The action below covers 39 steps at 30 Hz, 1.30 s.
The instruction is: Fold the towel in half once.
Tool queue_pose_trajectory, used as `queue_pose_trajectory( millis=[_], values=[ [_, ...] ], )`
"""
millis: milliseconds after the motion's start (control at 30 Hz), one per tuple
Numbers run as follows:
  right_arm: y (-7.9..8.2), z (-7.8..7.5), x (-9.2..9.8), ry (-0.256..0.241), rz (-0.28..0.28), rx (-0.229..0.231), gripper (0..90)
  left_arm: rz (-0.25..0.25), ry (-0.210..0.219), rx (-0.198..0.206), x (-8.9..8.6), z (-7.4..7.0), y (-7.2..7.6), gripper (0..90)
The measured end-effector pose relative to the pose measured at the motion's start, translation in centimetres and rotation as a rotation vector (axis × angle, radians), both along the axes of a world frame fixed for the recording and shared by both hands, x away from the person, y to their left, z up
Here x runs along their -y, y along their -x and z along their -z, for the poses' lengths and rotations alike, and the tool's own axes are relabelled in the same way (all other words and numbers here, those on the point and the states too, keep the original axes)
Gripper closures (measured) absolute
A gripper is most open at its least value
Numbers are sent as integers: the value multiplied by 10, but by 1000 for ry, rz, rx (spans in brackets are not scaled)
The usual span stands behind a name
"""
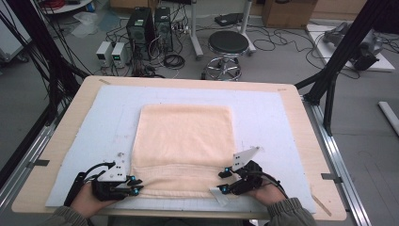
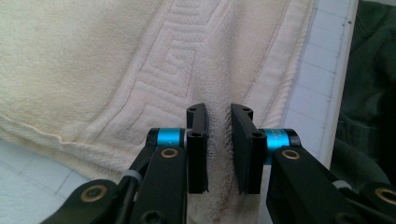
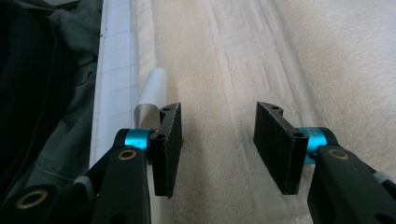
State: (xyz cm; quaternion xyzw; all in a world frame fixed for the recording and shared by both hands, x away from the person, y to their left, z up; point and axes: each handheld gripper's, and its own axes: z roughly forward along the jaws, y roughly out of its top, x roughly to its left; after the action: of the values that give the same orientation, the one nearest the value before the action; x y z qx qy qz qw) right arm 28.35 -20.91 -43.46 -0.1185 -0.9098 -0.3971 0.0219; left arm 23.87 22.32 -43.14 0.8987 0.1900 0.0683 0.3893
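Two grippers sit at the near edge of the counter [image 1: 61, 141], one at each near corner of the towel [image 1: 186, 141]. Left gripper [image 2: 218, 122]: jaws narrowly apart with a raised ridge of the towel's hem between them, probably pinched, though contact is hard to confirm. Right gripper [image 3: 218, 122]: jaws wide apart over the hem, nothing gripped. Towel lies flat mid-counter, long axis running near-to-far. Folding appears not yet begun; both grasps and the fold remain.
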Motion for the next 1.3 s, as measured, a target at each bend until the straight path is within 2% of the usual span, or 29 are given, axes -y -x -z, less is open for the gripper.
queue_pose_trajectory(
  millis=[167, 233, 333, 467, 667, 900, 1100, 1200, 1300],
  values=[
    [-10, -12, 9, -67, 118, 33, 395, -75, 53, 26, -9, -10, -7, 608],
    [-17, -17, 13, -84, 174, 28, 361, -107, 71, 43, -13, -15, -12, 566],
    [-26, -22, 17, -99, 230, 46, 330, -163, 113, 64, -19, -23, -23, 508],
    [-41, -28, 17, -85, 288, 73, 304, -206, 132, 76, -20, -29, -37, 442],
    [-62, -33, 13, -47, 310, 96, 292, -247, 144, 97, -15, -36, -55, 397],
    [-81, -39, 10, -62, 335, 95, 285, -291, 146, 96, -10, -39, -75, 374],
    [-88, -47, 5, -61, 328, 110, 284, -306, 155, 95, -7, -41, -85, 374],
    [-91, -50, 3, -59, 319, 124, 279, -310, 146, 95, -7, -40, -88, 374],
    [-94, -49, 2, -53, 322, 117, 280, -313, 149, 97, -7, -41, -91, 374]
  ],
)
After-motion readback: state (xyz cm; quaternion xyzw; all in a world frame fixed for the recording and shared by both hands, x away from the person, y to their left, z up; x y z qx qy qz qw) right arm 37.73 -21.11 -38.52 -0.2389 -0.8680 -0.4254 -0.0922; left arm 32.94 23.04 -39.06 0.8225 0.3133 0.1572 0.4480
